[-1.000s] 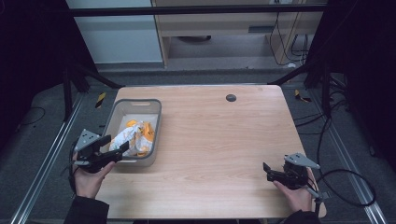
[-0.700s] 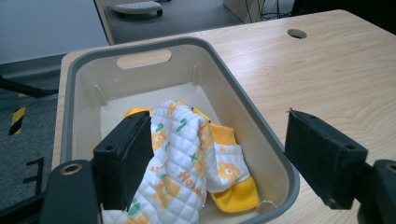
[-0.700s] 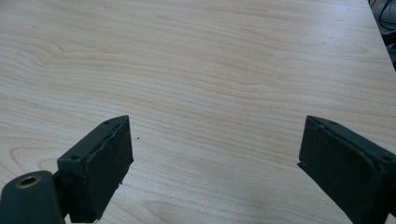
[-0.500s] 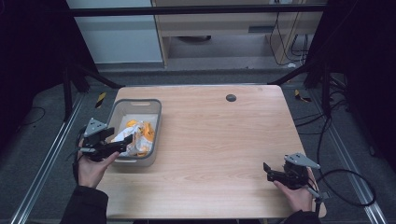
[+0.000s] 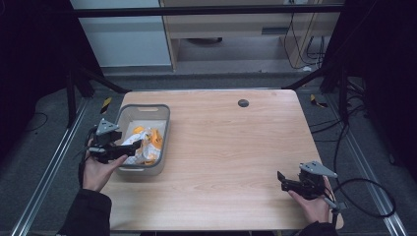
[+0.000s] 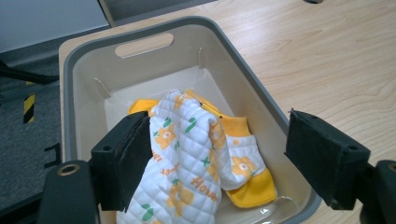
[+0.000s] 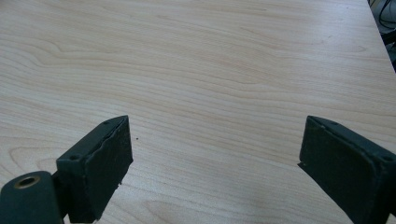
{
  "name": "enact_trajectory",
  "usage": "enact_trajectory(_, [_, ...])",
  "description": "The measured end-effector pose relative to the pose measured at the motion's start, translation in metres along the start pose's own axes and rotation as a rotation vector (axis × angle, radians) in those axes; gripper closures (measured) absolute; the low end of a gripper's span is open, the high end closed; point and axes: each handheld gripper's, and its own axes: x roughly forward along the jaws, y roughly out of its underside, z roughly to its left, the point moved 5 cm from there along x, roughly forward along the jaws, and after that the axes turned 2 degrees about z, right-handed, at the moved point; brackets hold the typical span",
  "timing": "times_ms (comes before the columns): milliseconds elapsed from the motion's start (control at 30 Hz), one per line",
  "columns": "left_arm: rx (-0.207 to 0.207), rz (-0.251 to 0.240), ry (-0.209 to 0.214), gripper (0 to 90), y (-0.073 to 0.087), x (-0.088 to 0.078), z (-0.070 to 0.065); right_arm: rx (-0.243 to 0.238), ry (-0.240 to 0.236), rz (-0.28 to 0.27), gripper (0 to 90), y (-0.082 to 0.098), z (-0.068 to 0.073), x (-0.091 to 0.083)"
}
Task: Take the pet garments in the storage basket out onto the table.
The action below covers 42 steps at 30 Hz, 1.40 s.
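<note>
**Left tongs wide at the cloth in the bin**

The left tongs (image 6: 217, 161) hang over the near end of the grey bin (image 6: 81, 46), jaws spread wide. One pad (image 6: 128, 158) touches the side of the quilted cloth (image 6: 187, 154); the other stands well clear of it, so nothing is gripped. The right tongs (image 7: 215, 172) are likewise released, jaws apart over bare table (image 7: 210, 70), well away from the bin at the near right corner.

The cloth, white with orange flowers and orange trim, lies bunched inside the bin, heaped toward its near end, one fold humped up between the left jaws. In the high view the bin (image 5: 162, 110) sits at the table's left side, with the left tongs (image 5: 120, 150) at its near left edge.

Judging from this, the work is at its start or its end: either the cloth is about to be pinched and lifted out, or it is just dropped in. Which of the two I cannot tell. The rest of the table holds no other cloth.
</note>
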Motion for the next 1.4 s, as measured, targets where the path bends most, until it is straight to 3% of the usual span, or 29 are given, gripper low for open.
enact_trajectory(967, [0.034,0.193,-0.016,21.1,-0.004,0.037,0.005,0.001,-0.002,0.003,9.1,0.001,-0.001,0.001])
enact_trajectory(1400, [0.015,0.253,-0.033,21.2,-0.001,0.053,0.009,-0.002,-0.002,0.011,9.1,0.002,-0.001,0.001])
